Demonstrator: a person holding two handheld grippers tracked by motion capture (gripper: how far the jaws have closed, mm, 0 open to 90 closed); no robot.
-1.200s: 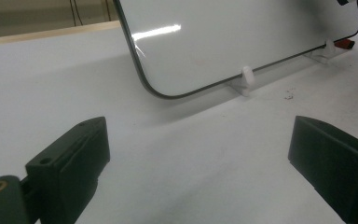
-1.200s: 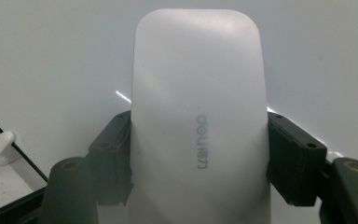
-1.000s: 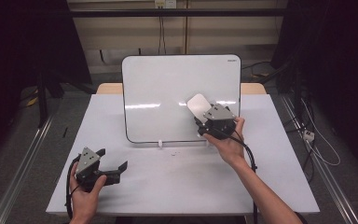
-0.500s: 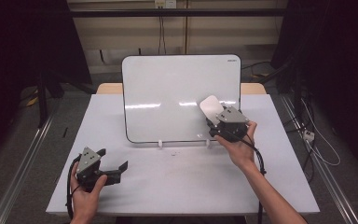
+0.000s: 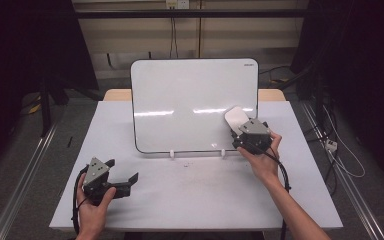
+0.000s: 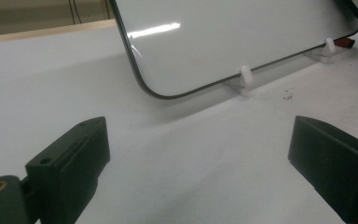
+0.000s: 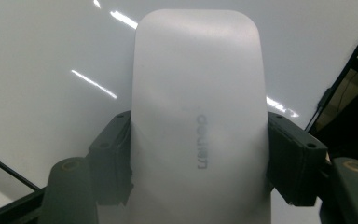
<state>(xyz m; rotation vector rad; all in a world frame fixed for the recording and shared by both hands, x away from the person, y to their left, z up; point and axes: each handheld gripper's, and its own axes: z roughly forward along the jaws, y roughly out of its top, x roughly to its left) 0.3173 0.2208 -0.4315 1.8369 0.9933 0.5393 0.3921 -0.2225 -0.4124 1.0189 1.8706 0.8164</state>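
Table (image 5: pixel 190 200) | whiteboard (image 5: pixel 190 100) upright | right tool (image 5: pixel 245 131) clamps eraser (image 5: pixel 234 119)

We see a beige back wall (image 5: pixel 130 35) with a socket (image 5: pixel 176 4), grey floor (image 5: pixel 25 150), dark curtains (image 5: pixel 20 50) flanking the white bench (image 5: pixel 200 195).

A white, rounded-corner eraser (image 7: pixel 198 116) lies flat against the upright whiteboard's (image 5: pixel 180 95) lower right area.

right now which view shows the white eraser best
The right gripper view: the eraser sits close up, clamped between the right tool's jaws, faint lettering visible. The high view shows it small against the whiteboard.
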